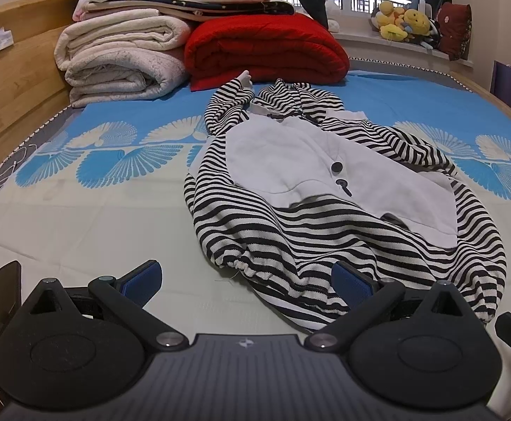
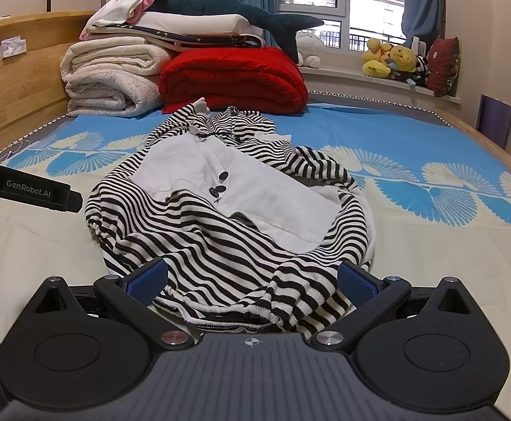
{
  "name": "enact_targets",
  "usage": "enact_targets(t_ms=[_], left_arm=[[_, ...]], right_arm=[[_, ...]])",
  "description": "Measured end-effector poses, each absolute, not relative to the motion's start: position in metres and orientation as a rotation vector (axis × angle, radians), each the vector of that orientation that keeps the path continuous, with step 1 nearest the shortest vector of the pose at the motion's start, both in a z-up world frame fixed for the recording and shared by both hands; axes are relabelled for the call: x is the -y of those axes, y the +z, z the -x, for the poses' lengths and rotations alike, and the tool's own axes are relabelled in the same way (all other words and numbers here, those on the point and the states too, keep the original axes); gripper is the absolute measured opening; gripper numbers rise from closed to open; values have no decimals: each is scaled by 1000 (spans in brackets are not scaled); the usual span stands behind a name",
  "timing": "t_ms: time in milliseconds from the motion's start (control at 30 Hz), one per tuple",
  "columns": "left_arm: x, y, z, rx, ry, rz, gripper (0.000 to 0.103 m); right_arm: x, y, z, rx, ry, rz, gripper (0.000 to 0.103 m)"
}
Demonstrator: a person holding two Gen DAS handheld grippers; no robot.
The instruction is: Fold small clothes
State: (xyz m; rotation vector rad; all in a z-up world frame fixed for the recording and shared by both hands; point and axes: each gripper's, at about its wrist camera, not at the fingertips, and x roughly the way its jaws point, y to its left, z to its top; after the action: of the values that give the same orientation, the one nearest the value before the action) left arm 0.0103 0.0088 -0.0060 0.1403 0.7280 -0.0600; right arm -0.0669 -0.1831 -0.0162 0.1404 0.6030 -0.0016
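Observation:
A small black-and-white striped garment point(image 1: 325, 189) with a white front panel and dark buttons lies rumpled on the bed point(image 1: 80, 217). My left gripper point(image 1: 246, 282) is open at the garment's near left hem, its right finger over the striped cloth and its left finger over bare sheet. In the right wrist view the same garment point(image 2: 227, 210) spreads ahead. My right gripper point(image 2: 252, 282) is open, with the striped lower hem lying between its blue pads. The left gripper's body point(image 2: 27, 189) shows at the left edge there.
Folded white blankets point(image 1: 122, 59) and a red quilt point(image 1: 266, 49) are stacked at the bed's far end, with a plush shark on top. A wooden bed frame point(image 1: 13, 80) runs along the left. Plush toys point(image 2: 392, 58) sit on the window sill.

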Motion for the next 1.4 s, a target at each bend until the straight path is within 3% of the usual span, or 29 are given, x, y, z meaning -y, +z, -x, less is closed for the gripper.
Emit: enact_targets(t_ms=[733, 1000, 1167, 1300, 1400], left_arm=[[-8, -7, -10, -734, -60, -136, 103], [-19, 12, -23, -899, -31, -7, 103], [-33, 67, -36, -871, -34, 132, 103], [-37, 112, -50, -799, -61, 249, 103], [-37, 126, -61, -775, -87, 319, 103]], right_arm=[[182, -17, 67, -606, 1, -139, 102], [196, -13, 55, -653, -24, -174, 102], [224, 7, -3, -652, -49, -54, 102], [244, 4, -99, -650, -62, 51, 102], [260, -8, -181, -705, -49, -25, 99]])
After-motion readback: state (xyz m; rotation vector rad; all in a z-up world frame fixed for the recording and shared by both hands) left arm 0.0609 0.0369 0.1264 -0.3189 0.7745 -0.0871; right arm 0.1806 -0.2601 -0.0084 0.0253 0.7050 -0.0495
